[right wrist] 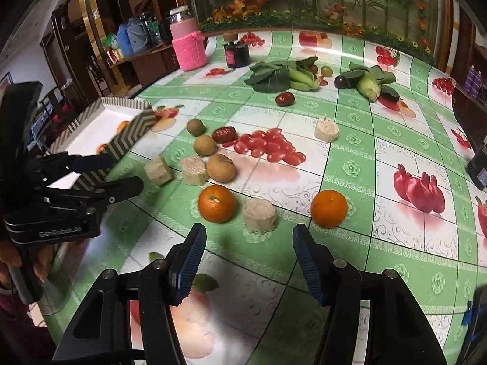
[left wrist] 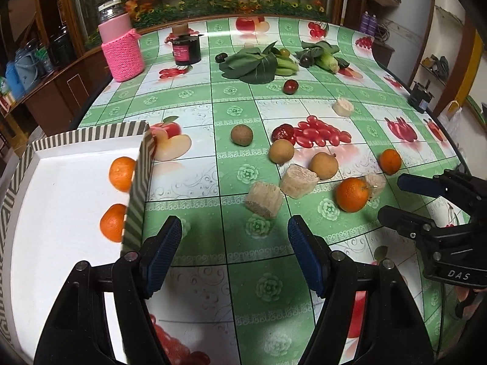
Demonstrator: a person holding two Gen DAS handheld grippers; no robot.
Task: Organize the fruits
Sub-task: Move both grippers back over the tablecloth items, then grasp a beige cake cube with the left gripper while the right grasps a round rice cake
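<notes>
A white box with striped walls (left wrist: pixel 137 188) (right wrist: pixel 127 135) sits at the table's left and holds two oranges (left wrist: pixel 121 174). Two more oranges lie on the fruit-print tablecloth: one (left wrist: pixel 352 194) (right wrist: pixel 217 203) near beige cake blocks (left wrist: pixel 263 199) (right wrist: pixel 259 215), one further right (left wrist: pixel 390 161) (right wrist: pixel 329 208). Brown round fruits (left wrist: pixel 281 151) (right wrist: pixel 221 168), a kiwi (left wrist: pixel 241 135) and a red date (left wrist: pixel 283 132) lie mid-table. My left gripper (left wrist: pixel 234 237) (right wrist: pixel 121 173) is open and empty beside the box. My right gripper (right wrist: pixel 248 243) (left wrist: pixel 395 196) is open and empty, just before the cake block between the oranges.
Leafy greens (left wrist: pixel 252 64), green bananas (left wrist: pixel 284 66), corn (right wrist: pixel 369 86), dark plums and a red fruit (left wrist: pixel 290 86) lie at the far side. A pink knitted jar (left wrist: pixel 121 48) and a dark jar (left wrist: pixel 186 48) stand at the back left. The table edge curves on the right.
</notes>
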